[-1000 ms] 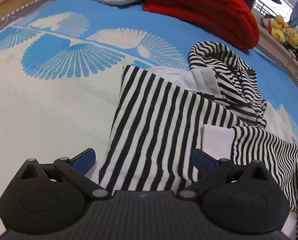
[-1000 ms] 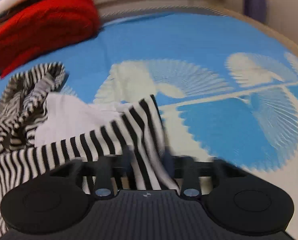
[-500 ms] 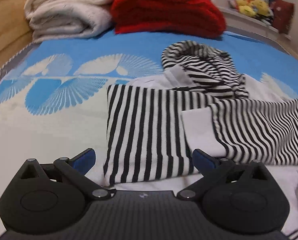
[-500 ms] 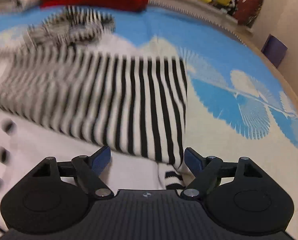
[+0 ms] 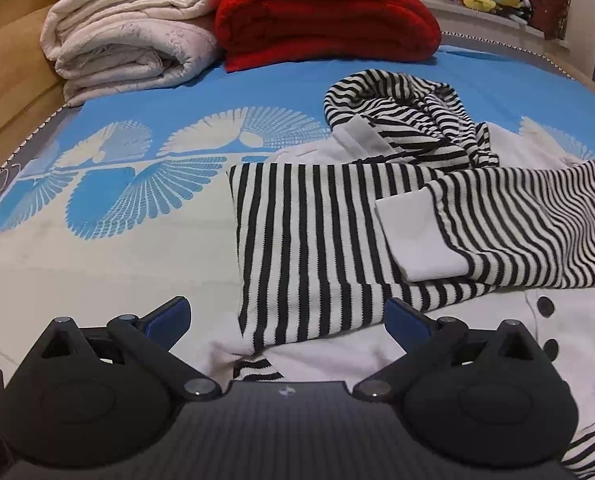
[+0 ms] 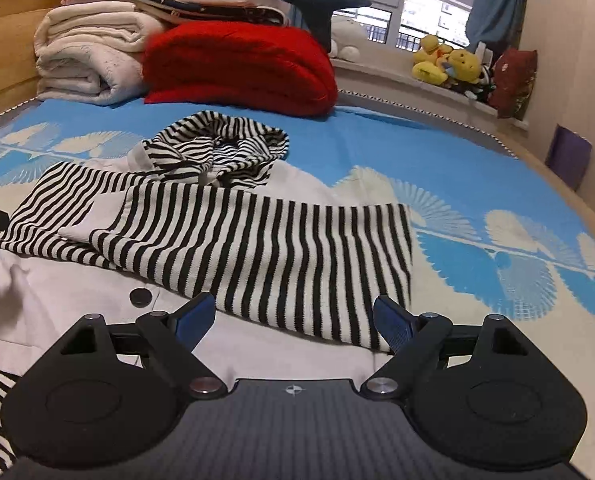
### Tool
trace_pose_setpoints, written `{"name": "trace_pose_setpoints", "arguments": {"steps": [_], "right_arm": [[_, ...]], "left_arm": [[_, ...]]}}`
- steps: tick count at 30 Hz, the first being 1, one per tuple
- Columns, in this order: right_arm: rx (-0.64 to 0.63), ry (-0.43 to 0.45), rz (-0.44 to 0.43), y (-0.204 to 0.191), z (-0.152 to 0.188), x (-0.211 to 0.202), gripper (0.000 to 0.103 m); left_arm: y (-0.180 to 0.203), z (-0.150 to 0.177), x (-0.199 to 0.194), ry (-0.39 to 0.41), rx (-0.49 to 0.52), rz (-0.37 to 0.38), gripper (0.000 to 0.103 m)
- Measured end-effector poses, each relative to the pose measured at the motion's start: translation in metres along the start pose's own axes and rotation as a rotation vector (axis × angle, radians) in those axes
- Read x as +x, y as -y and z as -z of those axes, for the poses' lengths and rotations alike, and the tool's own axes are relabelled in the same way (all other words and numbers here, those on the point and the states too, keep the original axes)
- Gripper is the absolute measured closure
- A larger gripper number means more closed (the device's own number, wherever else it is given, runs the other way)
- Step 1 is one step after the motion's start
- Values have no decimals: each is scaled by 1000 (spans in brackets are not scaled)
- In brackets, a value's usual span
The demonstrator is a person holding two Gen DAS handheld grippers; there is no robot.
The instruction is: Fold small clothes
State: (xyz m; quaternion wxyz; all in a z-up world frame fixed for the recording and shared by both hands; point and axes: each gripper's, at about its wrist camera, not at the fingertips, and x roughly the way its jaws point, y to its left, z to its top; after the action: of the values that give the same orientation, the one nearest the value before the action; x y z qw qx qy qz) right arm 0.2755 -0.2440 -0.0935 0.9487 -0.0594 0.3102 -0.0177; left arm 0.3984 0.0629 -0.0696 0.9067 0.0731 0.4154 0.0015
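A small white hooded jacket with black-and-white striped sleeves (image 5: 321, 248) lies on the blue-and-white bed cover (image 5: 97, 240). Both striped sleeves are folded across its white front, the right one (image 6: 265, 248) on top, with a white cuff (image 5: 417, 236) showing. The striped hood (image 5: 401, 120) lies crumpled at the far end. Black buttons (image 6: 140, 297) show on the front. My left gripper (image 5: 287, 316) is open and empty above the jacket's near left edge. My right gripper (image 6: 295, 318) is open and empty above the near right edge.
Folded cream blankets (image 5: 129, 40) and a folded red blanket (image 5: 325, 20) are stacked at the head of the bed. A wooden bed frame (image 5: 5, 80) runs along the left. Plush toys (image 6: 445, 64) sit on the window ledge at the right.
My right gripper has let go of the striped sleeve, which now lies folded across the jacket. Both grippers have pulled back toward the near edge and levelled out.
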Motion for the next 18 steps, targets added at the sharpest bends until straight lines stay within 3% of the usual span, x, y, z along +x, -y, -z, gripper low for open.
{"name": "trace_pose_setpoints", "arguments": {"steps": [18], "right_arm": [[-32, -23, -14, 1, -1, 6, 16]], "left_arm": [[3, -1, 14, -41, 3, -10, 0]]}}
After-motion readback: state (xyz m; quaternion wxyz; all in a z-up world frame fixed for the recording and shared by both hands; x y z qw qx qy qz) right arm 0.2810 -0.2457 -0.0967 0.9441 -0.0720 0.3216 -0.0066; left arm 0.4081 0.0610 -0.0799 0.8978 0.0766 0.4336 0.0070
